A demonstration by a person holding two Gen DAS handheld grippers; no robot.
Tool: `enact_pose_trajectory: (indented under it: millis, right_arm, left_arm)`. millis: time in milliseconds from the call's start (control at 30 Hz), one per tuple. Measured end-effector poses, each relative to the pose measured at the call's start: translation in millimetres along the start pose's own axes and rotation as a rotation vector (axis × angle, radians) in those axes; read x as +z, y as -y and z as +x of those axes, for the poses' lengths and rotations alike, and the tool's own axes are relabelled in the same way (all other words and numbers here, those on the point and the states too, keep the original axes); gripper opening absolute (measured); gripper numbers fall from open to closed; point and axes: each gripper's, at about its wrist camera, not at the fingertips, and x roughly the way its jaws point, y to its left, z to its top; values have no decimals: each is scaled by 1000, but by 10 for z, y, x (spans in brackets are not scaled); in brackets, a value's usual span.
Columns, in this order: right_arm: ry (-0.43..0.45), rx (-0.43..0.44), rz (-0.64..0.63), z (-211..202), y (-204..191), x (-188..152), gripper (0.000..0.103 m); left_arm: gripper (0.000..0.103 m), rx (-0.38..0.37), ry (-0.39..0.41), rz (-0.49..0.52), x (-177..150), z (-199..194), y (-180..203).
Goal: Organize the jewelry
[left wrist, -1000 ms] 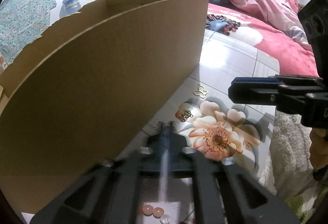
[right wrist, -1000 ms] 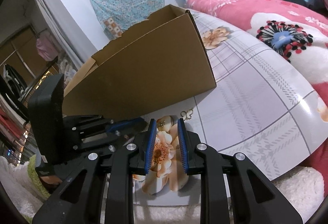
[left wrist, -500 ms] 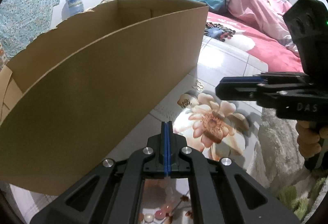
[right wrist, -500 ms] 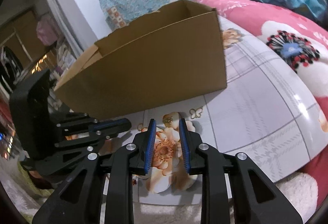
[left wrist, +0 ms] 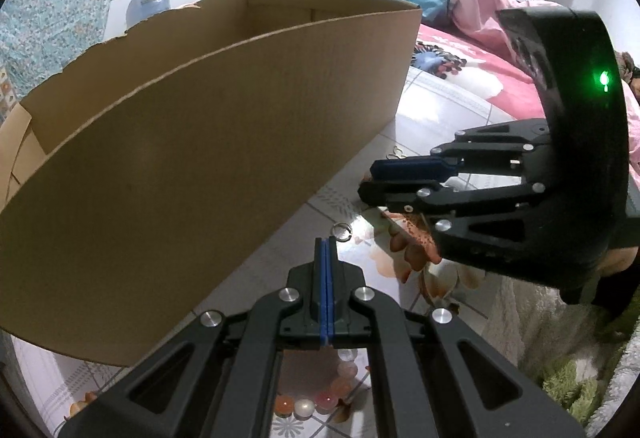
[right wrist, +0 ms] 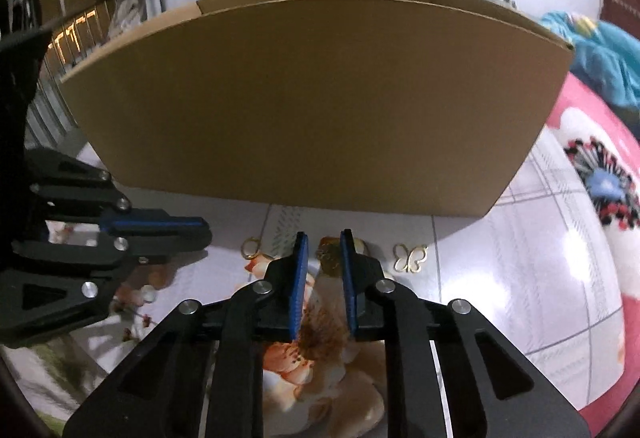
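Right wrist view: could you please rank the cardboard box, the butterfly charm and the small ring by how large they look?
1. Cardboard box, by far the largest.
2. Butterfly charm.
3. Small ring, slightly smaller than the charm; both lie at a similar distance, so the order is fair but close.

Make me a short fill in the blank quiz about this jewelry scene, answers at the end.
1. The box is made of ____.
2. The gold charm right of the right gripper is shaped like a ____.
3. The left gripper is ____.
4. The light on the right gripper's body glows ____.

Answers: cardboard; butterfly; shut; green
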Motion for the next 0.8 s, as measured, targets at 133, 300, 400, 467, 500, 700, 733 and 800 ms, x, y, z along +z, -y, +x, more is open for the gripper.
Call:
enact_pose_trajectory:
  millis: [133, 300, 400, 467, 500, 700, 733, 800]
  right_arm:
    - [-6, 10, 22, -13, 39, 10, 0]
    - [8, 49, 97, -108, 201, 17, 0]
    - [39, 77, 152, -252, 322, 23, 0]
    - [63, 93, 180, -354, 387, 30, 0]
    - [72, 98, 190, -396, 414, 31, 0]
    - [133, 141, 253, -618, 491, 8, 0]
    - [139, 146, 258, -644, 501, -17, 0]
    - [152, 154, 266, -698, 523, -29, 0]
  left_arm:
    - [0, -5, 6, 2, -1, -16, 3]
    - [0, -9, 12, 5, 1, -34, 1]
    - [0, -15, 18, 1, 6, -56, -10]
    - [0, -23, 15, -2, 14, -55, -10]
    - [0, -28, 12, -5, 22, -51, -17]
    - [9, -36, -15, -11, 41, 5, -24]
    - [11, -33, -16, -8, 50, 12, -14]
    - [19, -29, -15, 0, 67, 25, 10]
